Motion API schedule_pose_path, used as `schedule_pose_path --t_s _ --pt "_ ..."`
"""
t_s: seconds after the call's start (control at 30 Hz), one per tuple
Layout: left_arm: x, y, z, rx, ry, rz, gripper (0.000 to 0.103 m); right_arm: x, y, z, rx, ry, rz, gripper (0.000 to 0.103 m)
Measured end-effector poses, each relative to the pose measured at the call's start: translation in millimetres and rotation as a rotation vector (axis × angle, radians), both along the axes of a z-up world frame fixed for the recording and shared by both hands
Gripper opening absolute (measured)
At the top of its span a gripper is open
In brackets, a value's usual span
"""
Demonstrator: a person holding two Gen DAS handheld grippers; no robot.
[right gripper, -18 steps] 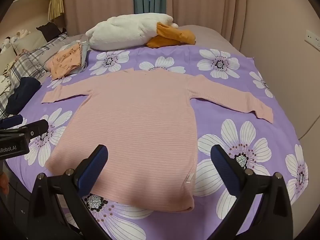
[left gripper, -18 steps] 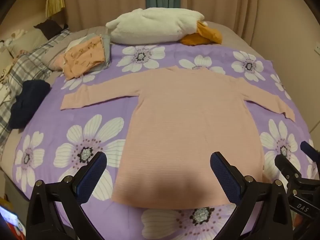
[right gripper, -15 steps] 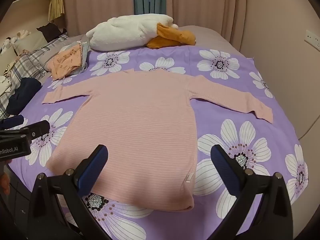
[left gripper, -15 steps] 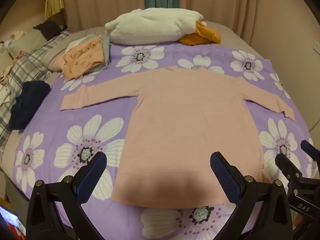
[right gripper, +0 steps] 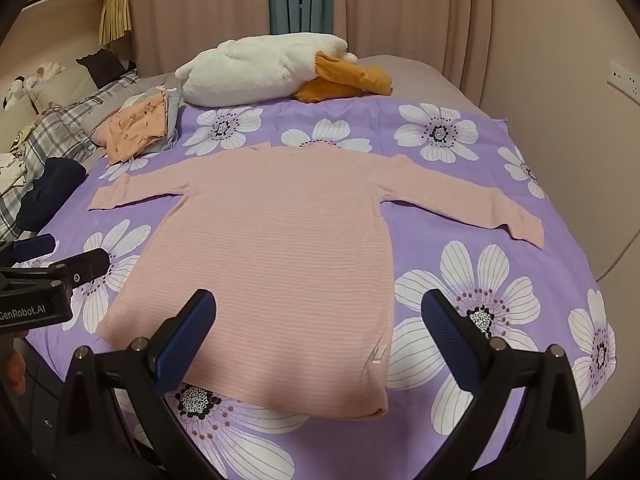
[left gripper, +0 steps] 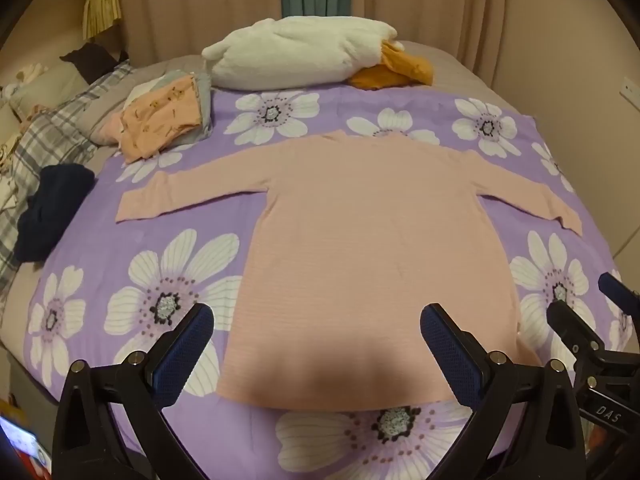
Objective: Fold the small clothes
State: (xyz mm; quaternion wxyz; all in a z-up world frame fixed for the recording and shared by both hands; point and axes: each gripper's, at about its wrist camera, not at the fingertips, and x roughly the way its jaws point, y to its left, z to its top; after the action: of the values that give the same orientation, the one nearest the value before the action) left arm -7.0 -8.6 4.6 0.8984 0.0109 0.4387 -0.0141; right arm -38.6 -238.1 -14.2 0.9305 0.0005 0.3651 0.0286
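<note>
A pink long-sleeved top (left gripper: 372,248) (right gripper: 276,252) lies flat on the purple flowered bedspread (left gripper: 160,248) (right gripper: 472,216), both sleeves spread out to the sides, hem toward me. My left gripper (left gripper: 316,340) hovers open above the hem's near edge, nothing between its blue pads. My right gripper (right gripper: 320,328) is open too, over the hem's right half, also holding nothing. Each gripper shows at the edge of the other's view: the right one (left gripper: 600,332) and the left one (right gripper: 60,260).
A stack of folded small clothes (left gripper: 168,120) (right gripper: 140,124) sits at the back left. A white plush with orange parts (left gripper: 304,56) (right gripper: 272,68) lies at the head of the bed. A dark garment (left gripper: 52,208) and plaid bedding (left gripper: 44,140) lie left. A wall stands right.
</note>
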Motion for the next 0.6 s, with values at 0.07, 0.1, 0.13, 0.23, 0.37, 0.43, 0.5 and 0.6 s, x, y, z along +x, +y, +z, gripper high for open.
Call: schedule_pose_path --t_s 0.07,0.1,0.13,0.23,0.37,0.43,0.5,0.6 --pt "-0.5 0.1 0.0 -0.004 -0.003 -0.002 0.102 0.1 -0.2 -0.7 0.002 0.0 0.002 0.103" --pt "-0.7 -0.1 0.1 -0.005 -0.003 -0.004 0.102 -0.1 0.1 -0.7 0.001 0.001 0.001 0.103" --pt "-0.7 -0.5 0.4 -0.006 -0.002 -0.003 0.102 -0.4 0.3 -0.7 0.001 0.001 0.0 0.103" --pt "-1.4 -1.6 0.9 -0.005 -0.004 -0.006 0.102 -2.4 1.5 1.0 0.001 0.001 -0.001 0.103" --pt "-2.0 -0.4 1.0 -0.006 -0.004 -0.007 0.102 -5.2 4.2 3.3 0.001 -0.001 0.002 0.103" --pt "-2.1 -0.1 1.1 -0.006 -0.004 -0.006 0.102 -3.5 3.1 2.0 0.001 0.001 0.002 0.103" --pt "-2.1 0.1 1.0 -0.008 -0.003 -0.009 0.102 -3.9 3.3 2.4 0.001 0.001 0.002 0.103" --pt "-2.5 0.5 0.6 -0.007 0.001 -0.01 0.102 -3.5 2.7 2.1 0.002 0.001 0.002 0.103"
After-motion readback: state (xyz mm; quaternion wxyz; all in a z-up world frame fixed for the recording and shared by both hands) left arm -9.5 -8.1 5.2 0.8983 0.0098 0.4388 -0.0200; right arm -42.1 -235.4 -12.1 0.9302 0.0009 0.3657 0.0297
